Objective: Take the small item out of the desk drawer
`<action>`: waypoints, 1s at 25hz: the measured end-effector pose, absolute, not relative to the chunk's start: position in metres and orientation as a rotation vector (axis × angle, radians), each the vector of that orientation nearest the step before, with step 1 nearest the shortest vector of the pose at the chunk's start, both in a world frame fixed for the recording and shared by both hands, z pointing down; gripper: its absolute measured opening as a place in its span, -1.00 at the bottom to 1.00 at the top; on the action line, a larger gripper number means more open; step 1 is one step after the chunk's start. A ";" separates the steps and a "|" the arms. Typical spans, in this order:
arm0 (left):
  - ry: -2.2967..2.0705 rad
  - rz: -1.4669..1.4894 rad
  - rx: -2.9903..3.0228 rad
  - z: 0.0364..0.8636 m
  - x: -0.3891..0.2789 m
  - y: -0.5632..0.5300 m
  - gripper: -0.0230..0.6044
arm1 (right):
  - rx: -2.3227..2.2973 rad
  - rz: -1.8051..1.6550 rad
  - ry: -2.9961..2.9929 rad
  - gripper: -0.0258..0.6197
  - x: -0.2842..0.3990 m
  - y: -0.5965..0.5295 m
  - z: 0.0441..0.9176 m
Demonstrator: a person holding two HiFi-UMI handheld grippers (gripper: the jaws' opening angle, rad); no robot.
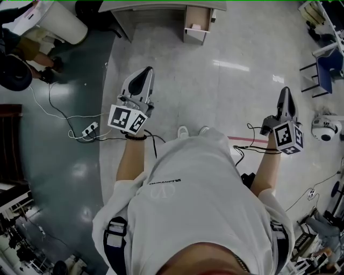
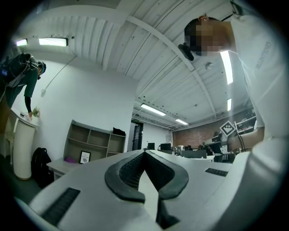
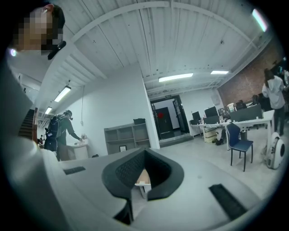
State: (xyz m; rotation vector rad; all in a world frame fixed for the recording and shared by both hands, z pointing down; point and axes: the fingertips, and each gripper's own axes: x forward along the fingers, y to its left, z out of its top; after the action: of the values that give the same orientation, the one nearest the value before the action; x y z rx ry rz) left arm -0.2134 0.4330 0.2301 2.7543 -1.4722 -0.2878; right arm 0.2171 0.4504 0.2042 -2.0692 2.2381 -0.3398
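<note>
The grey desk [image 1: 161,6] stands at the far end of the floor in the head view. Its wooden drawer unit [image 1: 196,22] is under the right end, with something small and pale inside; what it is I cannot tell. Both grippers are held out in the air, well short of the desk. My left gripper [image 1: 144,75] points at the desk's left part; its jaws [image 2: 144,154] are shut and empty. My right gripper [image 1: 285,92] is off to the right, also shut on nothing [image 3: 144,151]. The drawer unit [image 3: 142,179] shows far off past its jaws.
A white bin [image 1: 60,22] and a bent-over person [image 1: 19,53] are at the far left. A power strip with cables [image 1: 89,130] lies on the floor left of me. A blue chair [image 1: 325,69] and a round white device [image 1: 324,129] stand at the right.
</note>
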 end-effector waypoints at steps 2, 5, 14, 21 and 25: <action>-1.463 -0.281 2.750 0.235 -0.219 0.432 -0.93 | -2.077 -0.348 2.241 -0.92 0.210 0.450 0.207; -1.460 -0.273 2.764 0.236 -0.222 0.427 -0.93 | -2.083 -0.344 2.246 -0.92 0.206 0.447 0.210; -1.461 -0.268 2.771 0.234 -0.220 0.392 -0.93 | -2.068 -0.323 2.190 -0.92 0.205 0.405 0.208; -1.470 -0.269 2.759 0.237 -0.206 0.352 -0.93 | -2.036 -0.363 2.229 -0.92 0.206 0.358 0.222; -1.459 -0.244 2.753 0.241 -0.186 0.316 -0.93 | -2.024 -0.412 2.271 -0.92 0.213 0.317 0.236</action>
State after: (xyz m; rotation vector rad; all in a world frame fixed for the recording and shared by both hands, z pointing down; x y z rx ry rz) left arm -0.1863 0.3163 0.2414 2.7525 -1.4587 -0.2444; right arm 0.2128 0.3170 0.2363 -2.0237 2.2713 -0.4122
